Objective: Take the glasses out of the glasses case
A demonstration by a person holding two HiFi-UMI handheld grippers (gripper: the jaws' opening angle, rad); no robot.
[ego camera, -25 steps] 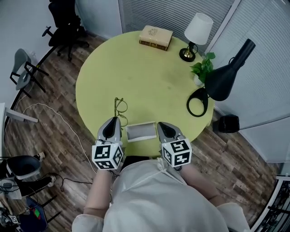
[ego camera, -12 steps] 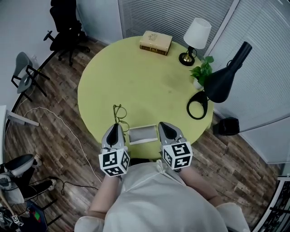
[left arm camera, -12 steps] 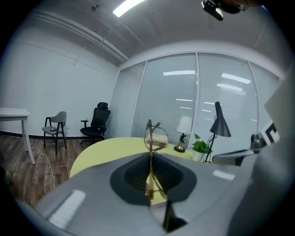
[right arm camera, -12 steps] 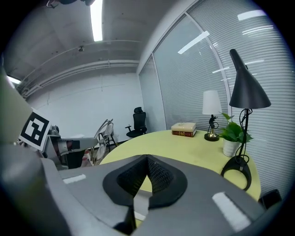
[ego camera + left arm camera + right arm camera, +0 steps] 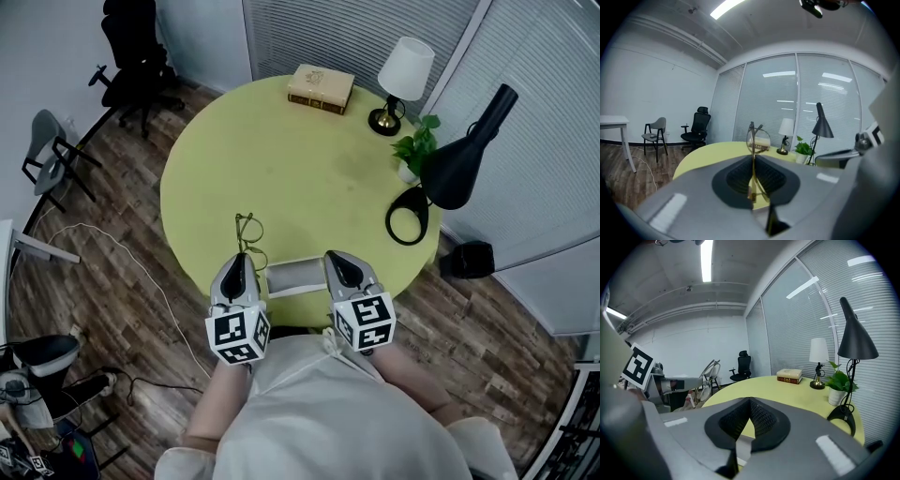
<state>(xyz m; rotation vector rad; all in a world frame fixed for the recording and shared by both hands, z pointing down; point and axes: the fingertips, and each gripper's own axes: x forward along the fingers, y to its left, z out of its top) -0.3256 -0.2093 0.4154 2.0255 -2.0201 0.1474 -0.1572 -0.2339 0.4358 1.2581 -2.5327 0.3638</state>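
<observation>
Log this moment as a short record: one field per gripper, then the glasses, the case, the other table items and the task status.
left gripper: jaws closed on a temple of the glasses, which stand upright
right gripper: jaws closed on the glasses case
glasses: out of the case, held over the table's near edge
glasses case: lying on the table between the two grippers
other items: book, white lamp, plant, black lamp, all at the far and right side
task status: glasses are out, not yet set down
</observation>
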